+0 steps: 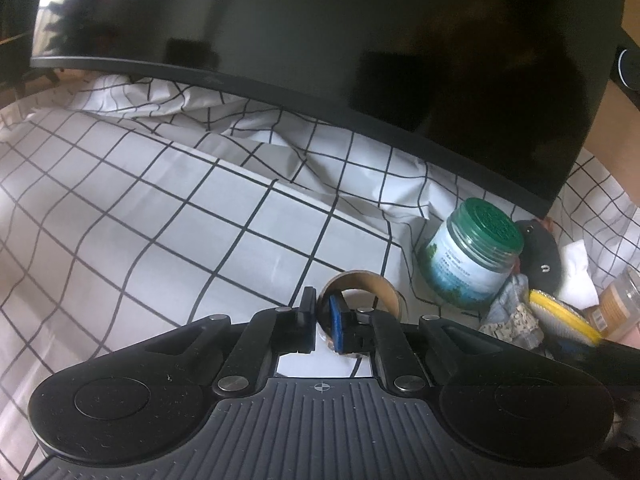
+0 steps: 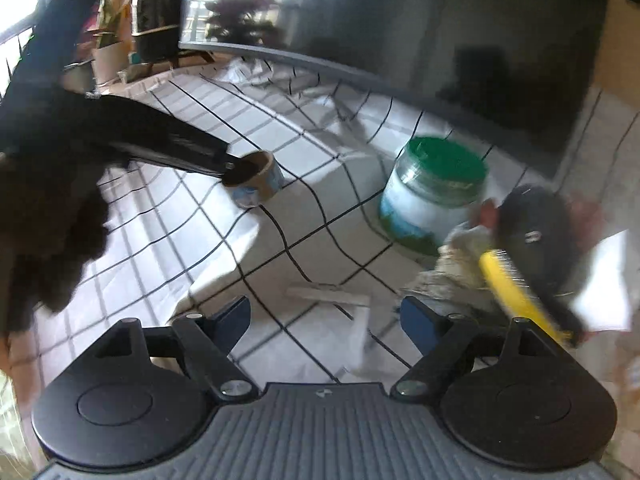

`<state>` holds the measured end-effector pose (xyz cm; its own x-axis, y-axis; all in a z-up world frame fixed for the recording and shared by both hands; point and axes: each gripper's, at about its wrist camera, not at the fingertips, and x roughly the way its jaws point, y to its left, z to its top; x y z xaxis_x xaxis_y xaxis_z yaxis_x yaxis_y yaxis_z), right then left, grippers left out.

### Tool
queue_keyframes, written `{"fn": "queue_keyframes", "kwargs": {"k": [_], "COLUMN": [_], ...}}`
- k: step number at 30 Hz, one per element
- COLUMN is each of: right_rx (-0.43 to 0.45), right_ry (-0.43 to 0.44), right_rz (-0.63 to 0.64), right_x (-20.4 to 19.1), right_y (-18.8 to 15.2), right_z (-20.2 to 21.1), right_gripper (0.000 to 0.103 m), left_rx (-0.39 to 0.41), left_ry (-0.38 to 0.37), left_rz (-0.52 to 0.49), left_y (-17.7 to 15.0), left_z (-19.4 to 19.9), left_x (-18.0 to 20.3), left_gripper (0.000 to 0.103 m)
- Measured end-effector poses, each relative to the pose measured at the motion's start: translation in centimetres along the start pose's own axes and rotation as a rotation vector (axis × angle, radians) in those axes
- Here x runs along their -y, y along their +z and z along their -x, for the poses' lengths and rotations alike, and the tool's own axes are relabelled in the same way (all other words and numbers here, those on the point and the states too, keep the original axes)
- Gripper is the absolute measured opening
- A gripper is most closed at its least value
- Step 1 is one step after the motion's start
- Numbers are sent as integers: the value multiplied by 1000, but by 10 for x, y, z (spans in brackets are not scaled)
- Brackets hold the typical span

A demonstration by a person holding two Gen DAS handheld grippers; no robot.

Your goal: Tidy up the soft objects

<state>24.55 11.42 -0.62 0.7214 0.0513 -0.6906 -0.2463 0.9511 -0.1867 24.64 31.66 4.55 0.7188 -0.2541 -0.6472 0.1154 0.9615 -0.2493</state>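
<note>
Left gripper pinching tape roll's wall, one finger inside the ring. Right gripper spread wide over cloth, plush off right, beyond the jaws.

The cloth with black lines looks soft, matt and wrinkled. The big screen at the top of the frame is smooth and glossy. The tape roll has a brown cardboard ring. The jar is shiny plastic with a green lid. The left gripper is matt black plastic with blue pads.
</note>
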Motion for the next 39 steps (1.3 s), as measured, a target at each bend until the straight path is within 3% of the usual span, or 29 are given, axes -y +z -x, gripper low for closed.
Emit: {"fn": "queue_keyframes", "kwargs": {"k": [8, 9, 11, 14, 19, 23, 27, 31, 35, 39], "right_rx": [-48, -47, -44, -56, -22, 89, 203, 275, 329, 352], "right_ry": [26, 28, 20, 30, 61, 84, -1, -143, -295, -420], "right_rz": [-31, -37, -36, -57, -78, -69, -63, -72, -115, -166], "right_x": [7, 8, 10, 14, 20, 19, 38, 80, 132, 181], "right_y": [4, 3, 5, 10, 19, 39, 57, 66, 61, 43], "right_z": [-30, -29, -27, -25, 6, 57, 105, 147, 190, 228], "right_gripper": [81, 78, 62, 62, 62, 62, 62, 62, 62, 62], "left_rx": [16, 17, 16, 13, 42, 110, 193, 239, 254, 259], "left_ry": [-9, -7, -7, 0, 9, 16, 26, 29, -4, -66], "left_rz": [-34, -41, -44, -38, -34, -50, -71, -85, -79, -141], "left_y": [-3, -2, 0, 5, 23, 58, 105, 142, 159, 159], "left_z": [0, -1, -2, -5, -5, -3, -5, -11, -8, 1], "left_x": [-1, -1, 0, -1, -1, 3, 16, 40, 69, 117], "left_gripper": [10, 10, 10, 10, 10, 10, 10, 10, 10, 10]}}
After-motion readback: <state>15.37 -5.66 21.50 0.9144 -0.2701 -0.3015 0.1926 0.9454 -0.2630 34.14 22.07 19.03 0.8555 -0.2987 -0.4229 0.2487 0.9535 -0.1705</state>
